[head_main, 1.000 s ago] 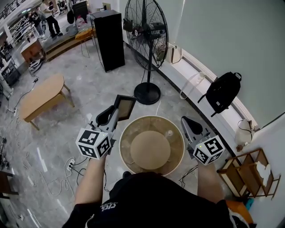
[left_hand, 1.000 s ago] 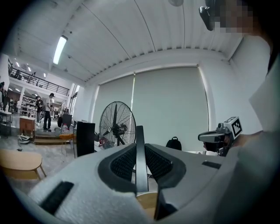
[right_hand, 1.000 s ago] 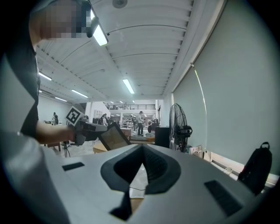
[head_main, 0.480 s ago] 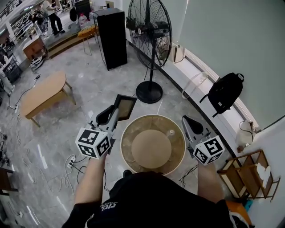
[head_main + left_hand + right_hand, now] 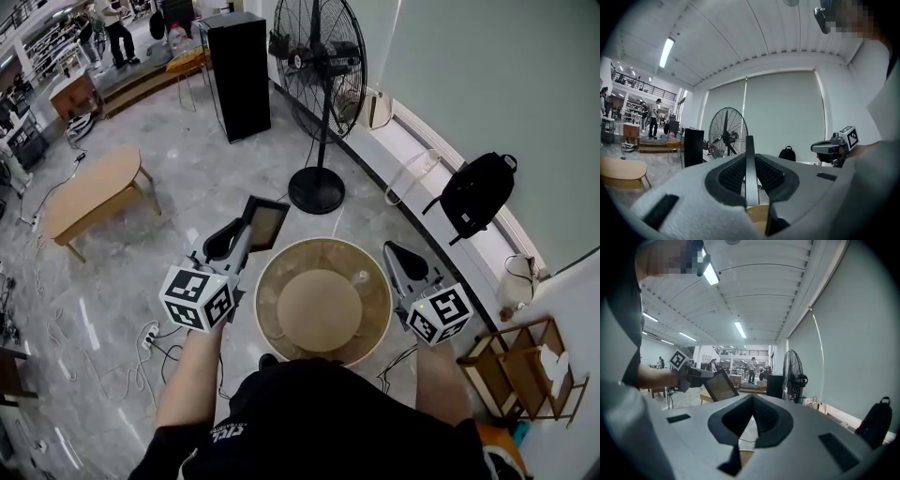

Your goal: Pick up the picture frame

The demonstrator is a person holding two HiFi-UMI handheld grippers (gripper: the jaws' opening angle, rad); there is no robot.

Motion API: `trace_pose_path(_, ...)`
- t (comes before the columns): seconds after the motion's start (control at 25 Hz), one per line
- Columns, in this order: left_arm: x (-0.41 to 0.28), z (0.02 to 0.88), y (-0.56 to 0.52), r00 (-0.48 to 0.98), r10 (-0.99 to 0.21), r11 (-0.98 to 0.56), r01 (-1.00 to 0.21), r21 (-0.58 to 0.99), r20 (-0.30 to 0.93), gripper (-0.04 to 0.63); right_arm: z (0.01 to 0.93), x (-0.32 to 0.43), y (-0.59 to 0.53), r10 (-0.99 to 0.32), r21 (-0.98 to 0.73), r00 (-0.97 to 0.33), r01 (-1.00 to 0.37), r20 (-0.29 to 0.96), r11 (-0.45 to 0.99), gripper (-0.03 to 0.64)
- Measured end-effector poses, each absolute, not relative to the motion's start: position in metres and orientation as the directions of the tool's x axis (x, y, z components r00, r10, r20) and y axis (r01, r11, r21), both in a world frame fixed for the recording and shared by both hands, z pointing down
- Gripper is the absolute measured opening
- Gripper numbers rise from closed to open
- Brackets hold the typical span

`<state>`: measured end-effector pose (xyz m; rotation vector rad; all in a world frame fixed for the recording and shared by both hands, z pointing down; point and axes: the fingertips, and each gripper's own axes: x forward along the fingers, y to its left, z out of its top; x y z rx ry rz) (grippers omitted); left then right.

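Note:
A dark picture frame (image 5: 263, 223) with a tan pane is held in the air left of the round table (image 5: 375, 323), off its surface. My left gripper (image 5: 246, 229) is shut on the frame's left edge. In the left gripper view the frame (image 5: 750, 159) stands edge-on, with both ribbed pads pressed against it. My right gripper (image 5: 393, 251) hovers at the table's right rim, jaws shut with nothing between them. The right gripper view shows those closed jaws (image 5: 751, 404) and, beyond them, the frame (image 5: 721, 386) in the left gripper (image 5: 699, 373).
A raised round wooden disc (image 5: 319, 309) sits at the table's centre. A standing fan (image 5: 319, 66) with its round base is just beyond the table. A black speaker (image 5: 237, 75), a low wooden table (image 5: 89, 197), a black backpack (image 5: 476, 192) and floor cables (image 5: 150, 352) surround us.
Both grippers and the frame keep their places; only the head view has shifted slightly.

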<state>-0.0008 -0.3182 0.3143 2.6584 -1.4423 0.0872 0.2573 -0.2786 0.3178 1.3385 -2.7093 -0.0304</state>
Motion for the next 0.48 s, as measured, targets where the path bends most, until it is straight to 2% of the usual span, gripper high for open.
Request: trace_pose_path(0.48,0.0019,0.3164,-0.3191,0.546,-0.831,-0.542,-0.838,0.069,0.108,0.071,0.3177,0.2550,-0.2817,-0.784,0.069,-0.614,-0.781,0.090,0.620,0.002)
